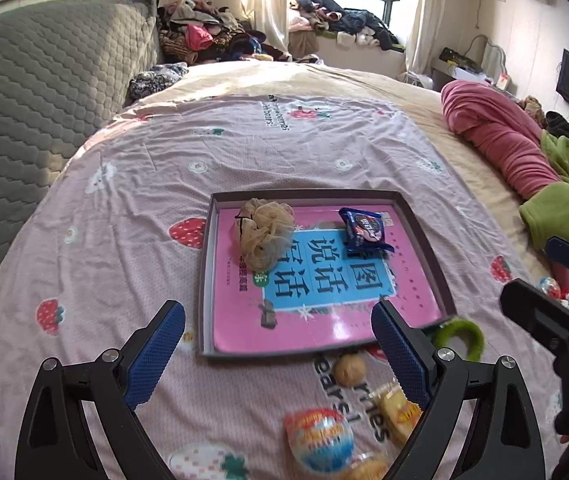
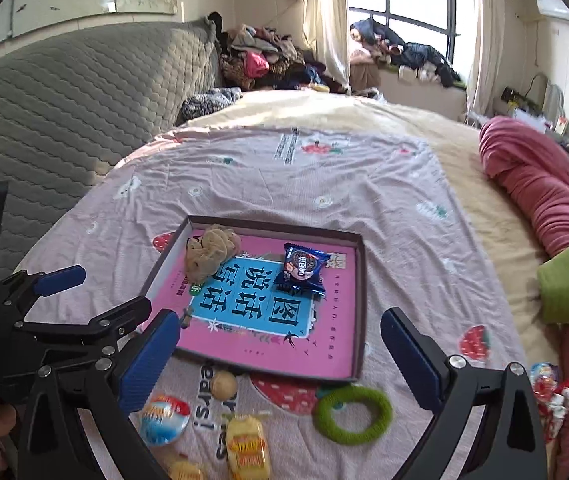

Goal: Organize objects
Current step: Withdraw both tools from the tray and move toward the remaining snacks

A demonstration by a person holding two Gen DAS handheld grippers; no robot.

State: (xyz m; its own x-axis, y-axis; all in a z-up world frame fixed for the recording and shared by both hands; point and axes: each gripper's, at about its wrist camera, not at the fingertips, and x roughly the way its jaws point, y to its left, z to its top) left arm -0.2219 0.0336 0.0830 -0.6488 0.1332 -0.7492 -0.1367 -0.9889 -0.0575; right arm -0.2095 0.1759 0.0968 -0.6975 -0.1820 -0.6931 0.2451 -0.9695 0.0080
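A shallow dark tray (image 1: 424, 236) (image 2: 360, 300) with a pink and blue book in its bottom lies on the bed. In it rest a beige mesh scrunchie (image 1: 264, 232) (image 2: 210, 250) and a blue snack packet (image 1: 364, 232) (image 2: 304, 268). On the sheet in front of the tray lie a green fuzzy ring (image 1: 464, 336) (image 2: 352, 416), a round brown ball (image 1: 349, 368) (image 2: 223, 384), a yellow wrapped cake (image 1: 400, 412) (image 2: 246, 440) and an egg-shaped toy pack (image 1: 318, 440) (image 2: 164, 420). My left gripper (image 1: 278, 320) and right gripper (image 2: 280, 332) hover open and empty above the tray's near edge.
A pink strawberry-print sheet (image 1: 164, 184) covers the bed. A grey quilted headboard (image 1: 36, 92) stands at the left. Rolled pink and green blankets (image 1: 524, 160) lie at the right with a small wrapped toy (image 2: 548, 384) beside them. Clothes are piled at the back.
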